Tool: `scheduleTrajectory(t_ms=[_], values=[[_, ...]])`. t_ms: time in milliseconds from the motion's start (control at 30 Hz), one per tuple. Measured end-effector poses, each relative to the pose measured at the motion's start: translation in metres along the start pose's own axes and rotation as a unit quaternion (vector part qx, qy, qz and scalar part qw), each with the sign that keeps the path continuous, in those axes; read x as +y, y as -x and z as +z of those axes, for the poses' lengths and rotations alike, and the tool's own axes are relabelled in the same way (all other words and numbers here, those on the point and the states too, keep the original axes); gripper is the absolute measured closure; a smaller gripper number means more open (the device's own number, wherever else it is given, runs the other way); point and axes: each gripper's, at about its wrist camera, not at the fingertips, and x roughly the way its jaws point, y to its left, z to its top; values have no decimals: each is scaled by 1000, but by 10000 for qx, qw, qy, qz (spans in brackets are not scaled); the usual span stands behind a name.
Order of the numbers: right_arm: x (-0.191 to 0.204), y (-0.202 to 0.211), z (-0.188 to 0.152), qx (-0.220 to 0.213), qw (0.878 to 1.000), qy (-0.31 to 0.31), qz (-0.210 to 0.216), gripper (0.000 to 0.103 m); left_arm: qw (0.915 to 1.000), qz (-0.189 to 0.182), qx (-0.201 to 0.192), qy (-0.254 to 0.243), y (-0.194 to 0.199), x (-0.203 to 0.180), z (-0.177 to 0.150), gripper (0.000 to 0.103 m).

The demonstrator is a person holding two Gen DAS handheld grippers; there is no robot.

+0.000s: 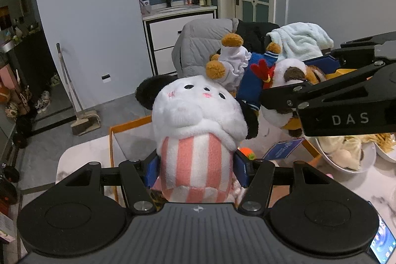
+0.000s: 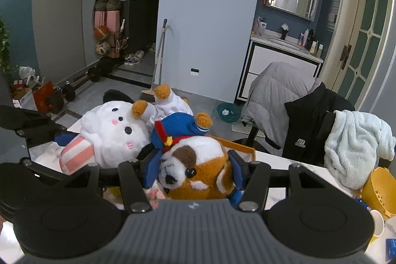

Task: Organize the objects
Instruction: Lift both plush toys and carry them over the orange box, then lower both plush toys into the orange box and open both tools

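Pink-and-white stripes fill the lower centre of the left wrist view: the left gripper (image 1: 196,168) is clamped on the white panda plush (image 1: 195,110), while the right gripper (image 2: 194,171) squeezes the head of a sailor-suited dog plush (image 2: 195,165). Both toys hang above the orange-rimmed box (image 1: 128,126), so neither looks put away yet; placing them remains. Below is a white marble-look table (image 1: 74,155), bowls of food (image 1: 346,157) at right, grey floor tiles behind.
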Motion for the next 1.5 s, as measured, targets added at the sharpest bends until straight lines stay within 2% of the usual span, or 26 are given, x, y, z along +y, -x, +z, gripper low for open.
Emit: scheduleTrajectory(t_ms=[500,800,1167,1500], values=[[-20,-73,-18,434,9990,-89,-8,44,9988,-30,484,117,-64,7,-11,34],[-20,-109,-37,792,9964,-246,166,44,9963,54,826,224,-91,18,-15,34],[-26,-139,-52,1105,9932,-367,1,44,9945,141,1029,166,-111,15,-13,33],[-32,-147,-60,1090,9931,-432,-46,39,9936,225,1086,231,-117,17,-13,27]])
